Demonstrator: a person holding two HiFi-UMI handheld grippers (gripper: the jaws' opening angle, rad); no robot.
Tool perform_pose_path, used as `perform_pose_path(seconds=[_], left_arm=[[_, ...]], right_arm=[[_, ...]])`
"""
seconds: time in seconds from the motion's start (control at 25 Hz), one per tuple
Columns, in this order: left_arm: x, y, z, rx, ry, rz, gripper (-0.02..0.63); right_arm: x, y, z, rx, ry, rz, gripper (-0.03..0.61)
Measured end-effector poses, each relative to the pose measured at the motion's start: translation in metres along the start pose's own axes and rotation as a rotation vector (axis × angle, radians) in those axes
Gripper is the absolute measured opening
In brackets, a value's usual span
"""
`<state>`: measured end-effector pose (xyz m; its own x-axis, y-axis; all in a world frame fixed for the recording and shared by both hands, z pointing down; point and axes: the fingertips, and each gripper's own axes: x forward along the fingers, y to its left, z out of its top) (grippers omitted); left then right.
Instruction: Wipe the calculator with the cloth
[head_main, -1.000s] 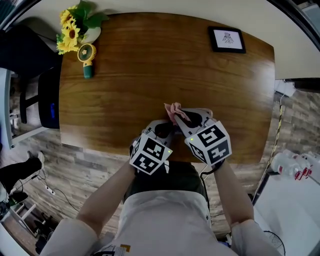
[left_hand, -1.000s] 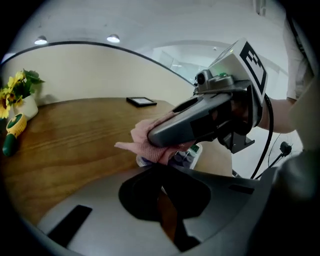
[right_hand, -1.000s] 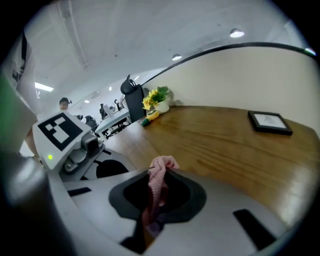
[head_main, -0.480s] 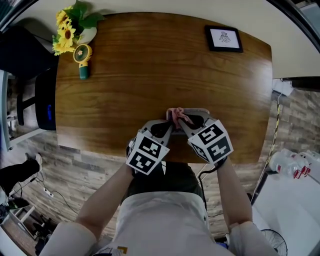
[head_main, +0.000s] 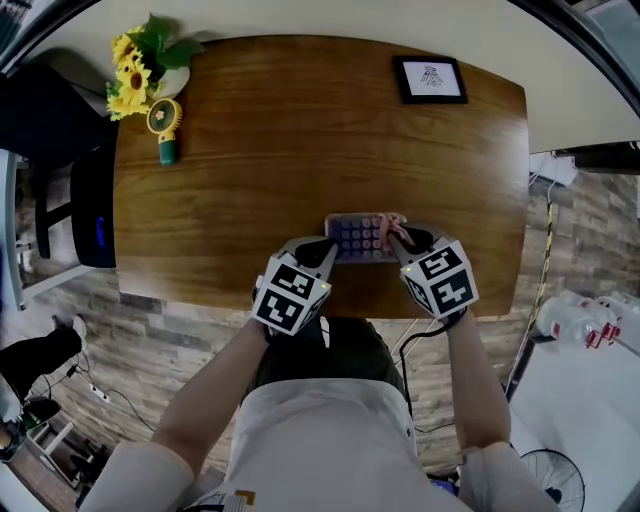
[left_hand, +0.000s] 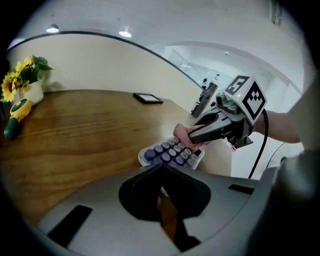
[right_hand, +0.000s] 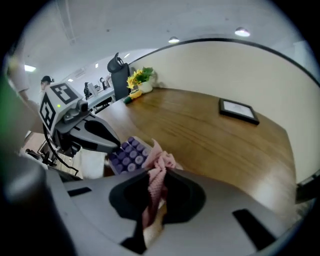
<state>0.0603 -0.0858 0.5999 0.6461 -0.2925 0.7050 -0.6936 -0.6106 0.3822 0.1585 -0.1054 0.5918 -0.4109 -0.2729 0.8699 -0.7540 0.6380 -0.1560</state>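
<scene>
A white calculator (head_main: 358, 238) with purple keys lies near the front edge of the wooden table (head_main: 300, 130). My left gripper (head_main: 322, 252) is shut at its left end, seemingly pinching that edge. In the left gripper view the keys (left_hand: 170, 154) sit just past my left gripper (left_hand: 161, 169). My right gripper (head_main: 403, 243) is shut on a pink cloth (head_main: 393, 228), which rests on the calculator's right end. In the right gripper view the cloth (right_hand: 159, 162) bunches out of my right gripper (right_hand: 156, 176), beside the calculator (right_hand: 127, 154).
At the far left corner stand sunflowers in a white pot (head_main: 140, 62), with a small yellow-green hand fan (head_main: 166, 126) beside them. A black picture frame (head_main: 430, 80) lies at the far right. A dark chair (head_main: 92, 205) is off the table's left side.
My right gripper has drawn the cloth rightward across the calculator, so the purple keys now show. My left gripper stays at the calculator's left end.
</scene>
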Motion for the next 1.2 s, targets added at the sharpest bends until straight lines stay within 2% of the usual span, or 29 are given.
perform_pose_path(seconds=[0.08, 0.16, 0.28, 0.4, 0.48, 0.76, 1.2], left_arm=[[0.001, 0.001, 0.001, -0.017, -0.002, -0.006, 0.004], [0.000, 0.001, 0.001, -0.018, -0.002, -0.008, 0.005], [-0.002, -0.001, 0.000, -0.015, -0.009, -0.013, 0.003], [-0.007, -0.003, -0.003, -0.017, -0.007, -0.027, 0.003], [-0.010, -0.004, -0.006, -0.015, -0.006, -0.036, 0.003], [-0.010, -0.005, -0.018, -0.049, -0.018, -0.041, 0.003], [-0.010, -0.004, -0.021, -0.048, -0.032, -0.033, 0.003]], right_arm=[[-0.007, -0.005, -0.003, -0.017, 0.018, -0.029, 0.038], [-0.016, -0.010, -0.001, -0.049, 0.036, -0.100, 0.038], [-0.031, -0.007, 0.015, -0.047, -0.024, -0.159, 0.038], [-0.035, 0.017, 0.041, 0.013, -0.145, -0.075, 0.040], [-0.028, 0.036, 0.053, 0.031, -0.188, -0.010, 0.040], [0.023, 0.086, 0.048, 0.008, -0.126, 0.117, 0.041], [0.010, 0.051, 0.006, 0.018, -0.073, 0.013, 0.040]])
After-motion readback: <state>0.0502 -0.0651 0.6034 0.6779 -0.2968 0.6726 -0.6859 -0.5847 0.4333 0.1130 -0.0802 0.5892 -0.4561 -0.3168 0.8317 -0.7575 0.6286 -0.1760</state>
